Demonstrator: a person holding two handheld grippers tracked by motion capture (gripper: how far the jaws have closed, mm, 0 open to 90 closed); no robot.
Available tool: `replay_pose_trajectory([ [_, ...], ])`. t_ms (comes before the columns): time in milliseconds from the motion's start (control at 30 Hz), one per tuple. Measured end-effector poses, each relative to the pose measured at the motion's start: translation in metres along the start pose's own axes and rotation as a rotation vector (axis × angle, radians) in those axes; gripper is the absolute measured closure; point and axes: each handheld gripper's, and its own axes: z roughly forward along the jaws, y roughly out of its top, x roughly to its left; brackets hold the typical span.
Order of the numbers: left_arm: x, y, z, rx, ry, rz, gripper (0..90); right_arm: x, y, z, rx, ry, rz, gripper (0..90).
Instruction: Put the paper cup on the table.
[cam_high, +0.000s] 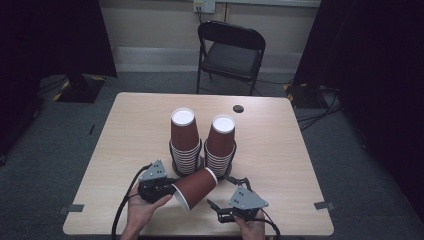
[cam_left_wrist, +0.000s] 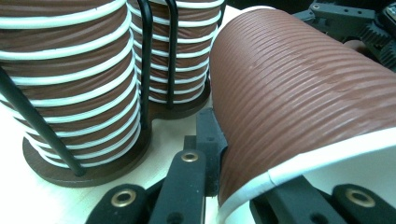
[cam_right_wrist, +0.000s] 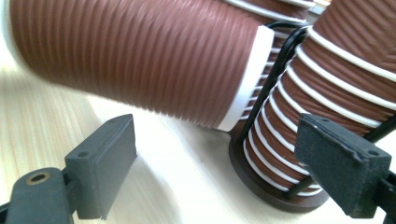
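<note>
A brown ribbed paper cup (cam_high: 196, 187) lies tilted on its side at the table's front, base pointing at the stacks. My left gripper (cam_high: 172, 190) is shut on its white rim; in the left gripper view one jaw presses the cup's (cam_left_wrist: 299, 93) outer wall and the other sits inside the mouth, gripper (cam_left_wrist: 247, 179). My right gripper (cam_high: 224, 193) stands open just right of the cup. In the right gripper view the cup (cam_right_wrist: 140, 56) hangs above and beyond the open gripper (cam_right_wrist: 222, 165). Two upside-down cup stacks (cam_high: 184, 142) (cam_high: 220, 145) stand in black wire holders behind.
The wire holders have round dark bases (cam_right_wrist: 280, 193) on the light wood table (cam_high: 135, 130). A black grommet (cam_high: 238, 108) sits near the far edge. A black folding chair (cam_high: 231, 50) stands beyond the table. Grey tape marks (cam_high: 75, 208) flag the front corners.
</note>
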Motion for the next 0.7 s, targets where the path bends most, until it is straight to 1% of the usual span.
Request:
replay_pose_trajectory([
  [33,0.0,0.001,0.001,0.009,-0.007,0.001,86.0,0.0,0.0,0.0,0.009,0.001,-0.009,12.3],
  [100,0.001,0.003,0.003,0.028,-0.016,-0.001,86.0,0.001,0.001,0.003,0.029,-0.014,-0.03,12.1],
  [133,0.001,0.004,0.004,0.035,-0.022,-0.004,86.0,0.0,0.001,0.004,0.039,-0.009,-0.046,11.9],
  [167,0.001,0.004,0.004,0.035,-0.022,-0.004,86.0,0.0,0.001,0.004,0.039,-0.009,-0.046,11.9],
  [200,0.002,0.005,0.006,0.056,-0.025,0.002,86.0,0.001,0.001,0.008,0.057,-0.022,-0.103,11.1],
  [267,0.004,0.006,0.008,0.075,-0.027,0.007,85.9,0.002,0.002,0.01,0.064,-0.021,-0.147,11.3],
  [300,0.004,0.006,0.008,0.075,-0.027,0.007,85.9,0.003,0.003,0.011,0.066,-0.03,-0.179,11.4],
  [333,0.003,0.006,0.009,0.072,-0.018,0.001,85.9,0.005,0.003,0.012,0.066,-0.035,-0.201,11.4],
  [367,0.003,0.006,0.009,0.072,-0.018,0.001,85.8,0.005,0.003,0.012,0.066,-0.035,-0.201,11.4],
  [400,0.002,0.007,0.009,0.08,-0.026,-0.003,85.8,0.008,0.004,0.014,0.076,-0.041,-0.246,11.5],
  [467,0.002,0.009,0.01,0.107,-0.026,0.002,85.8,0.01,0.005,0.015,0.071,-0.048,-0.263,11.5],
  [533,0.002,0.01,0.011,0.12,-0.034,0.001,85.8,0.012,0.006,0.015,0.074,-0.064,-0.277,11.4],
  [567,0.002,0.01,0.011,0.12,-0.034,0.001,85.8,0.012,0.006,0.015,0.073,-0.061,-0.277,11.6],
  [633,0.003,0.012,0.012,0.131,-0.037,-0.001,85.9,0.013,0.006,0.016,0.081,-0.073,-0.281,11.6],
  [667,0.002,0.013,0.013,0.148,-0.039,0.005,85.9,0.014,0.007,0.016,0.084,-0.076,-0.291,11.6],
  [700,0.002,0.013,0.013,0.148,-0.039,0.005,85.9,0.015,0.007,0.017,0.091,-0.071,-0.3,11.5],
])
